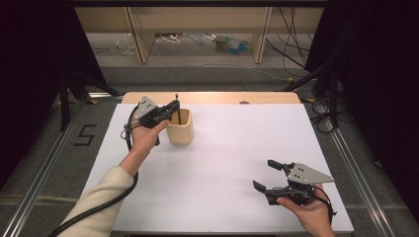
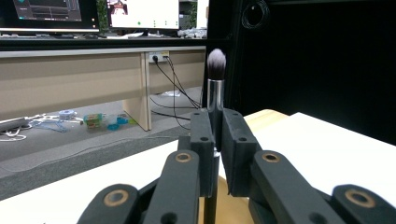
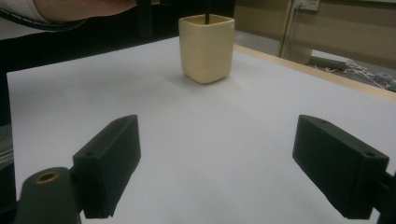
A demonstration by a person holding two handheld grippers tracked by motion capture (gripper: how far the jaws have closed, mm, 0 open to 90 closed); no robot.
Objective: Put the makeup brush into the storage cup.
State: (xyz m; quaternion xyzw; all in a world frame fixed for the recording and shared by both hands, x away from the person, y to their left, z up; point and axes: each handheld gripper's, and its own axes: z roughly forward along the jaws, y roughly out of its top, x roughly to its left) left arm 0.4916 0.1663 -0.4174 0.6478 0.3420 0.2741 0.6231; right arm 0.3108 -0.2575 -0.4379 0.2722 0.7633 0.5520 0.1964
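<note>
Meanwhile, at the table's far-left quarter, we held our left gripper (image 1: 168,111) clamped on a slim makeup brush (image 2: 215,93) with a silver ferrule, black handle and grey-white bristle tuft, standing upright. Its jaws were pressed together on the ferrule and handle, bristles up, in the left gripper view. The handle's lower end sat inside the cream-yellow, square-sided ceramic cup (image 1: 180,127), which stood on the white table sheet (image 1: 222,158) at about ten o'clock from the table's middle.

Our right gripper (image 1: 269,177) rested at about four o'clock, near the front edge, well apart from the cup, its jaws spread wide with nothing between them. From the right gripper view the cup (image 3: 206,48) stood at twelve o'clock, the thin dark handle rising from its mouth.

We judged the brush to be partly seated in the cup. The risks lay in the release: a tilted handle could lever against the rim and tip the light cup, which nothing steadied, and opening too early, before the handle touched bottom, could let the brush drop and topple against one wall.
</note>
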